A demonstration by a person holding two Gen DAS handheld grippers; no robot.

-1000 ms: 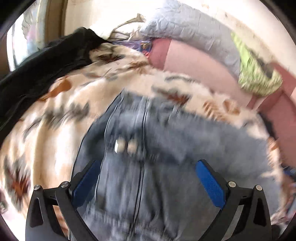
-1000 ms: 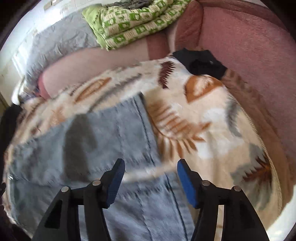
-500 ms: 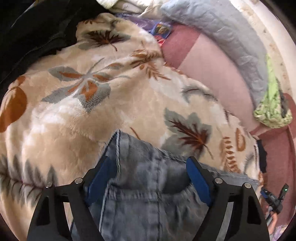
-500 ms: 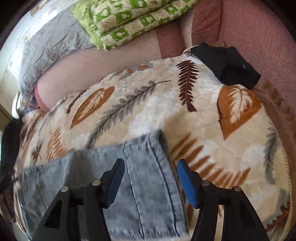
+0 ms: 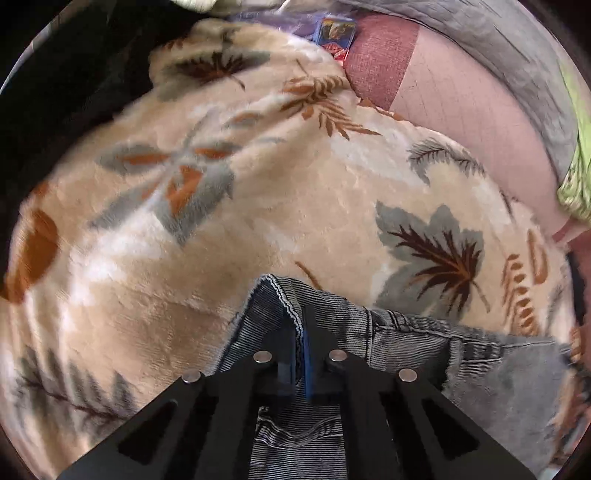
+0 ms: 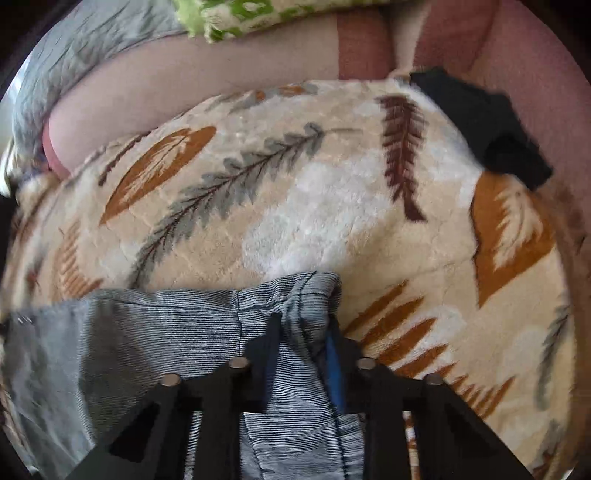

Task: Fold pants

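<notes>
The left wrist view sits just behind its hand-held gripper (image 5: 300, 332) and looks steeply down and forward, close over the blanket (image 5: 229, 236). The gripper's black frame fills the lower middle, with the jeans (image 5: 406, 336) right at its tips. The sofa back (image 5: 465, 110) curves across the upper right.

The right wrist view rides the other hand-held gripper (image 6: 303, 332) the same way: steep, close, jeans (image 6: 147, 325) at the tips, blanket (image 6: 317, 206) beyond, sofa back (image 6: 192, 77) along the top.

Both views share the jeans, the blanket, the sofa back, the grey quilt (image 5: 491, 33) (image 6: 77, 51) and the green cloth (image 5: 576, 173) (image 6: 258, 14).
</notes>
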